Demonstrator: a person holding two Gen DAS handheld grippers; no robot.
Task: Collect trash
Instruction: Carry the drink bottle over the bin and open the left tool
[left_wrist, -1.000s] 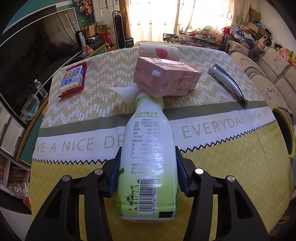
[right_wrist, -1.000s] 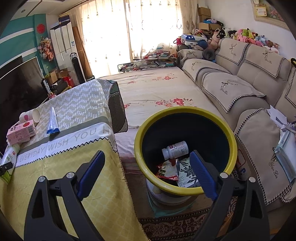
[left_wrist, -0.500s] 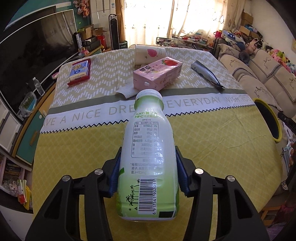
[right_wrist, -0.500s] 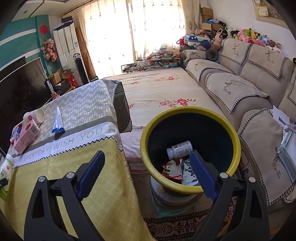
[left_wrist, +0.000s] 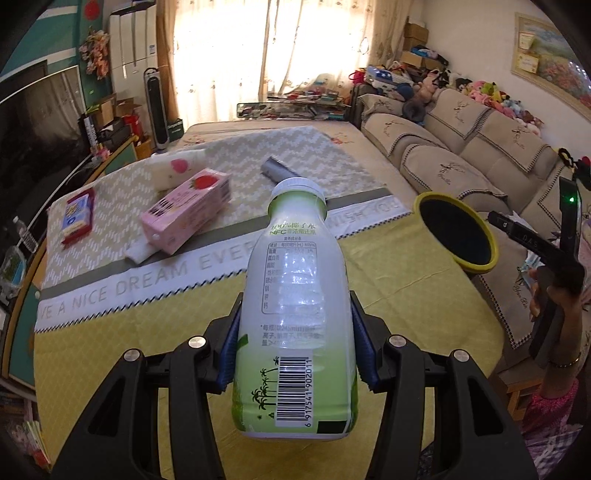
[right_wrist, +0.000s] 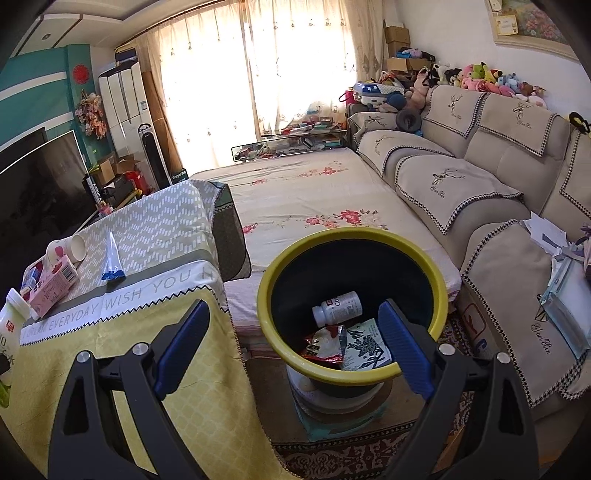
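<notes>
Gripping a coconut water bottle (left_wrist: 295, 295) between its blue pads, the left gripper (left_wrist: 295, 354) holds it above the yellow tablecloth (left_wrist: 406, 295), left of the yellow-rimmed trash bin (right_wrist: 351, 236), over which the right gripper (right_wrist: 291, 343) hovers spread wide, holding nothing

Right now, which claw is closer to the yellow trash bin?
The right claw. It hovers open just in front of the yellow trash bin. The left claw holds the bottle over the table, off to the side.

Splayed right hand-held gripper (right_wrist: 293, 341) frames yellow-rimmed bin (right_wrist: 273, 280).
</notes>
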